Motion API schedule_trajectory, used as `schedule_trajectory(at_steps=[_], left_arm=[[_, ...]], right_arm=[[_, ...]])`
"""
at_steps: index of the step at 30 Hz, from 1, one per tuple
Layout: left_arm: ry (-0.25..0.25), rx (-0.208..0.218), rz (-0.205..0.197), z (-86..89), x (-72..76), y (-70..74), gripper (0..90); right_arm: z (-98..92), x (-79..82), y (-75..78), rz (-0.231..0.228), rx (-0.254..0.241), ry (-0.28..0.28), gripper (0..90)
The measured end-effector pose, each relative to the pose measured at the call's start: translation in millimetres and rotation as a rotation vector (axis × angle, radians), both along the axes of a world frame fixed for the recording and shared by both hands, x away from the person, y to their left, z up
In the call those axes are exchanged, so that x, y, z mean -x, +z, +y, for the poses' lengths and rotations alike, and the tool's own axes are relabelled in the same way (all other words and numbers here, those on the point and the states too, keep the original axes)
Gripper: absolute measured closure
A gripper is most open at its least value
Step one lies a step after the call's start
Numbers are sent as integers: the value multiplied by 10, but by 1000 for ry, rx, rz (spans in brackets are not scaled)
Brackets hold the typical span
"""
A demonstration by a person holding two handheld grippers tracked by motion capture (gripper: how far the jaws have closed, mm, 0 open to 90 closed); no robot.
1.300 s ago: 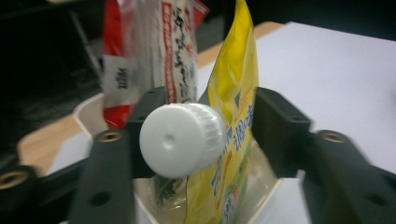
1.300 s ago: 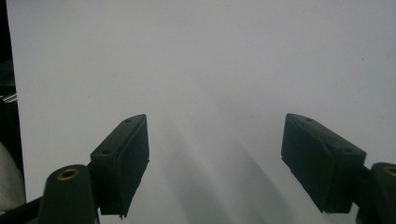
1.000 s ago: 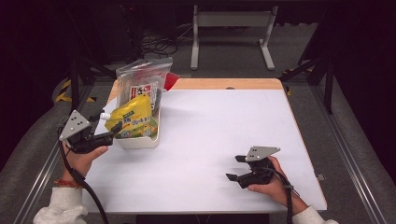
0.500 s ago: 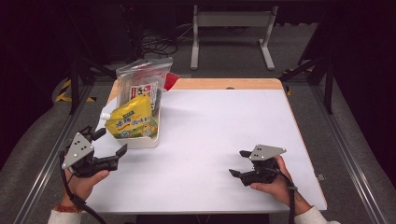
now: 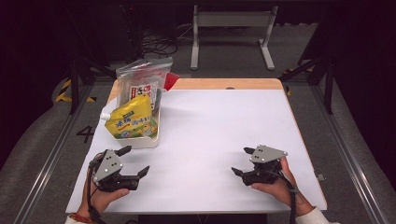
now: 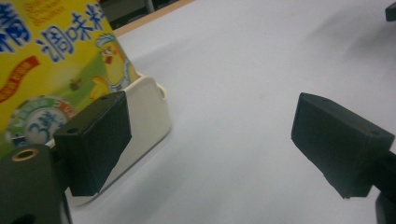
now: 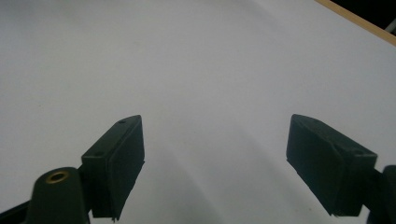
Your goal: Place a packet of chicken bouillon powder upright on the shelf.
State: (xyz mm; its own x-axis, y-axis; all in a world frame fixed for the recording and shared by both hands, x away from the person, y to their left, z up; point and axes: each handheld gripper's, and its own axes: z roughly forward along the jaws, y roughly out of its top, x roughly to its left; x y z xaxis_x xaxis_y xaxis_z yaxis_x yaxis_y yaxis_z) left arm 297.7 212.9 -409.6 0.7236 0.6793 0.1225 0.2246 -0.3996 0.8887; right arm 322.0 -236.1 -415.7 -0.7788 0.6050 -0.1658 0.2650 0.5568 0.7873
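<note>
Both hands are resting low on the white-topped table (image 5: pixel 210 140). The left gripper (image 5: pixel 135 163) and right gripper (image 5: pixel 239 161) have jaws spread, just opening, pinching nothing. The yellow printed seasoning pouch (image 5: pixel 131 122) is standing in the cream plastic bin (image 6: pixel 149 112) (far-left side). Judged finished; next, retreat.

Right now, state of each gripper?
Left gripper: open, holding nothing; jaws have just been opening, near the tray.
Right gripper: open, holding nothing; jaws just opened a bit more, over the table.
</note>
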Motion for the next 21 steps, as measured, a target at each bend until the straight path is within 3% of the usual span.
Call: schedule_trajectory(at_steps=[8,14,21], left_arm=[[-64,-9,45,-189,-22,-121,127],[-95,-48,91,-355,-65,-257,113],[-132,-80,105,-458,-103,-347,109]], right_arm=[[-86,62,16,-29,17,-21,176],[-201,118,25,-48,21,-46,170],[-342,167,0,-58,29,-80,158]])
